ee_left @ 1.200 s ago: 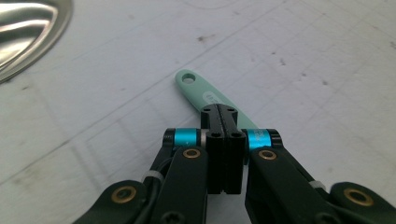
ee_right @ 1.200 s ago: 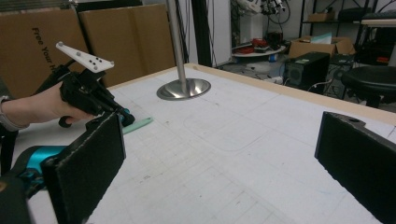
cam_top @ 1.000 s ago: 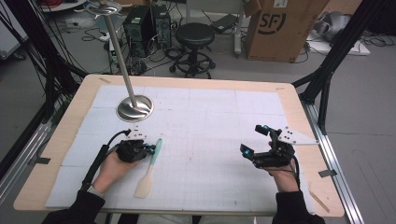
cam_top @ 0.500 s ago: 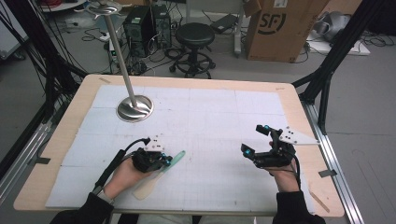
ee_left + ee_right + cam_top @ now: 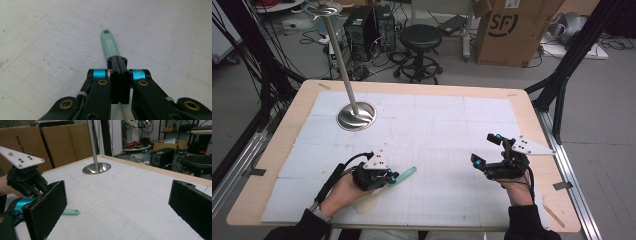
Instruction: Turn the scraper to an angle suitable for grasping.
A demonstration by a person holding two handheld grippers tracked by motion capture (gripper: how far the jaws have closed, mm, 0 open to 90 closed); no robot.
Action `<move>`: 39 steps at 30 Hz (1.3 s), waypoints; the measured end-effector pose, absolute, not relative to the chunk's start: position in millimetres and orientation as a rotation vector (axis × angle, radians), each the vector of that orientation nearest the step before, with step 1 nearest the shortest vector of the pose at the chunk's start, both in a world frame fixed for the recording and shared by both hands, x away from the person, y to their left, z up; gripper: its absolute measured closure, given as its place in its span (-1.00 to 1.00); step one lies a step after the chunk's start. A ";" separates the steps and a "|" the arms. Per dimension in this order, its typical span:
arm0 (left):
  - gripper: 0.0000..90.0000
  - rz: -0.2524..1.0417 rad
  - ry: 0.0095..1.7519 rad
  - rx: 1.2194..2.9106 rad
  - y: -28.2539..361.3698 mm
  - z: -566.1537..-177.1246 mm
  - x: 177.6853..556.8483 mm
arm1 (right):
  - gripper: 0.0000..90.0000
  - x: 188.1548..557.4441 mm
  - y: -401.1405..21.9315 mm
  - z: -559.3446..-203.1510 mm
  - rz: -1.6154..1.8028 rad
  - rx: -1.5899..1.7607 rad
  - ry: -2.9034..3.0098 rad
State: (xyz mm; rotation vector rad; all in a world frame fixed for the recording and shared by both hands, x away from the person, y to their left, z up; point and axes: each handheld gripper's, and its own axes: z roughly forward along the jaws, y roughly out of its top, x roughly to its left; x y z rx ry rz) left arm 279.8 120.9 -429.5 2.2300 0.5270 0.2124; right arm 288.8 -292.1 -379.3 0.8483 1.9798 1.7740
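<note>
I'm gripping the mint-handled spatula (image 5: 110, 46) with my left gripper (image 5: 388, 177), jaws clamped tight on its handle, carrying it low over the white mat (image 5: 437, 130). My right gripper (image 5: 482, 162) is waiting wide open, empty. Next, I judge, comes hanging it on the steel stand (image 5: 356, 115) beyond.

On the desk (image 5: 287, 130) a mat (image 5: 437, 120) covers most of the top. The stand (image 5: 356, 116) sits on the mat toward ten o'clock from its middle. The left gripper (image 5: 388, 177) lies at about seven o'clock, with the spatula (image 5: 406, 174) under it, its handle pointing toward two o'clock. The right gripper (image 5: 488, 159) sits at about four o'clock, well apart from the left. Behind the desk, on the floor, a stool (image 5: 420, 37) stands at twelve o'clock and a cardboard box (image 5: 512, 30) at one o'clock.
</note>
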 end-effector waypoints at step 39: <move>1.00 0.186 0.548 2.333 170.1 -435.0 268.3 | -0.99 290.7 -293.5 -384.4 1.765 0.861 1.987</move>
